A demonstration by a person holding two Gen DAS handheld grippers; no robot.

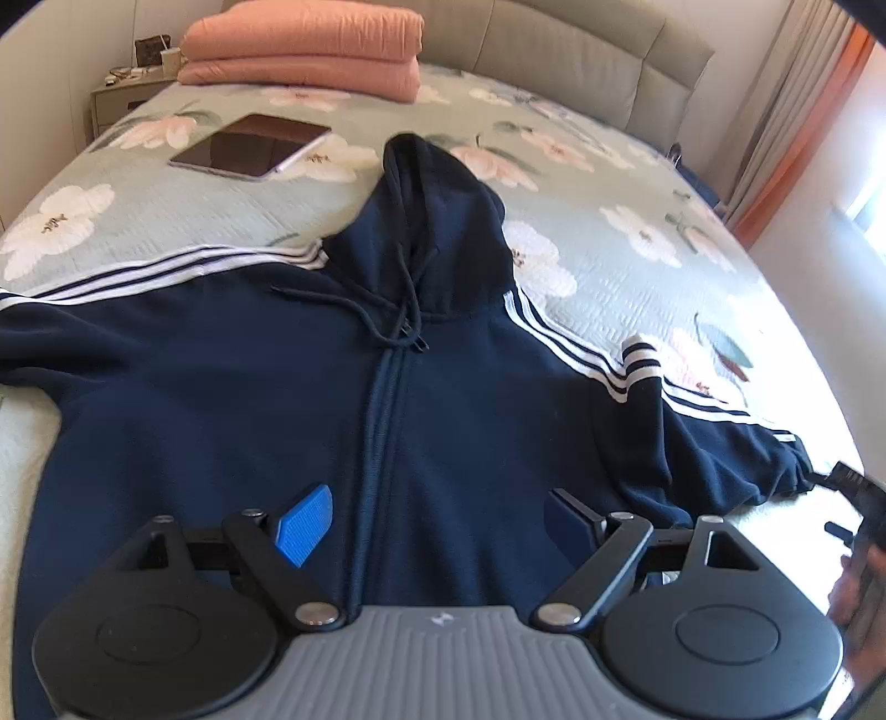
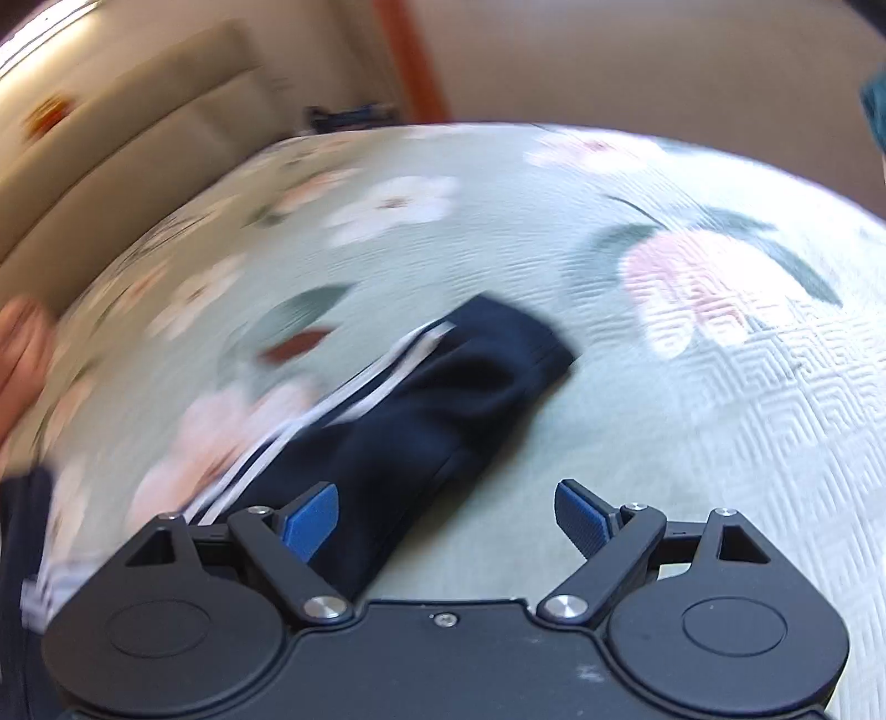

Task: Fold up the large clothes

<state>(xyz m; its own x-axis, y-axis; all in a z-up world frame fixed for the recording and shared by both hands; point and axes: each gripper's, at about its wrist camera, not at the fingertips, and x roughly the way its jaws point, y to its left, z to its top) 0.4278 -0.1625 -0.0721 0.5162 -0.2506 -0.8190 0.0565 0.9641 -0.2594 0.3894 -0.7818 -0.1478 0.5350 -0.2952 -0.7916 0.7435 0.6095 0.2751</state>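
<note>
A navy-blue zip-front hooded sweatshirt with white stripes along its sleeves (image 1: 232,399) lies face up and spread across the pale green quilted bedspread printed with pink and white flowers (image 1: 637,183), filling the centre and lower half of the left wrist view, its hood (image 1: 432,210) pointing toward the top of the frame. The left gripper (image 1: 437,526) hovers over the lower chest by the zip, its blue-padded fingers (image 1: 304,523) spread wide with nothing between them. In the right wrist view, which is smeared by motion, the right gripper (image 2: 447,518) is likewise parted and empty, poised just above the striped sleeve (image 2: 421,410) that runs from lower left toward the cuff at mid-frame. My reading is that no fold has been made yet and a sleeve is about to be taken. The risks follow from that: with the camera swinging, the right fingers could close beside the sleeve or catch bedspread along with it, dragging the quilt. The sleeve already looks bunched near the cuff, so folding it over unsmoothed may trap wrinkles. A dark flat tablet (image 1: 249,147) rests at upper left of the left wrist view, below a stack of folded salmon-pink blankets (image 1: 302,47); a wide sweep of cloth could nudge it.
</note>
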